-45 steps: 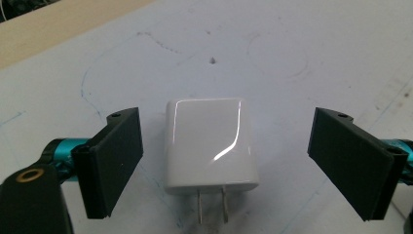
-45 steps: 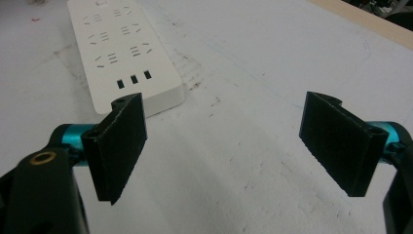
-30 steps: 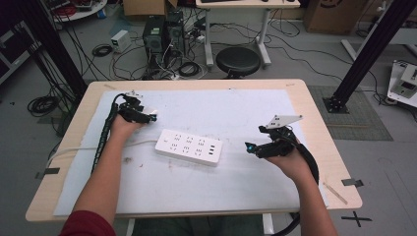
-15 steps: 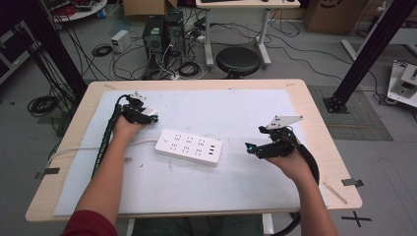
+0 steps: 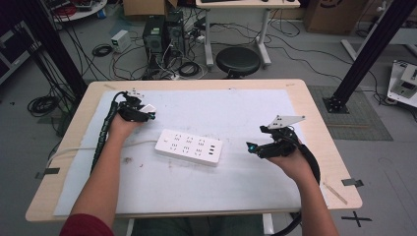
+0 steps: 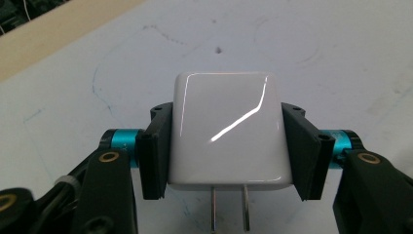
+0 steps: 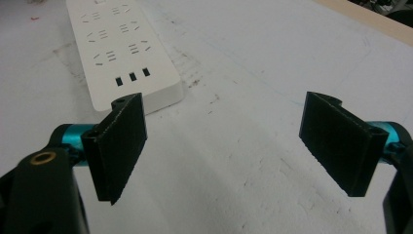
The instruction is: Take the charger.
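A white plug adapter (image 6: 226,131) with two metal prongs pointing back at the camera sits between the pads (image 6: 157,151) of my left gripper (image 6: 226,146). The jaws have just been closing and now press on both its sides. From above, the left gripper (image 5: 149,112) holds the adapter (image 5: 148,108) just over the white mat at the far left. A white power strip (image 5: 189,146) lies flat in the middle of the mat, its cord running off to the left. My right gripper (image 5: 252,146) stands open to the right of the strip, and its own view shows nothing between the jaws (image 7: 224,141), with the strip's end (image 7: 122,48) ahead on the left.
A white mat (image 5: 236,187) covers most of the wooden table (image 5: 314,98). A black stool (image 5: 238,60), computer towers and loose cables are on the floor beyond the far edge. Tape strips mark the table's left and right edges.
The left jaws have closed on the white adapter and the left hand has risen slightly. The right hand and the power strip have stayed in place.
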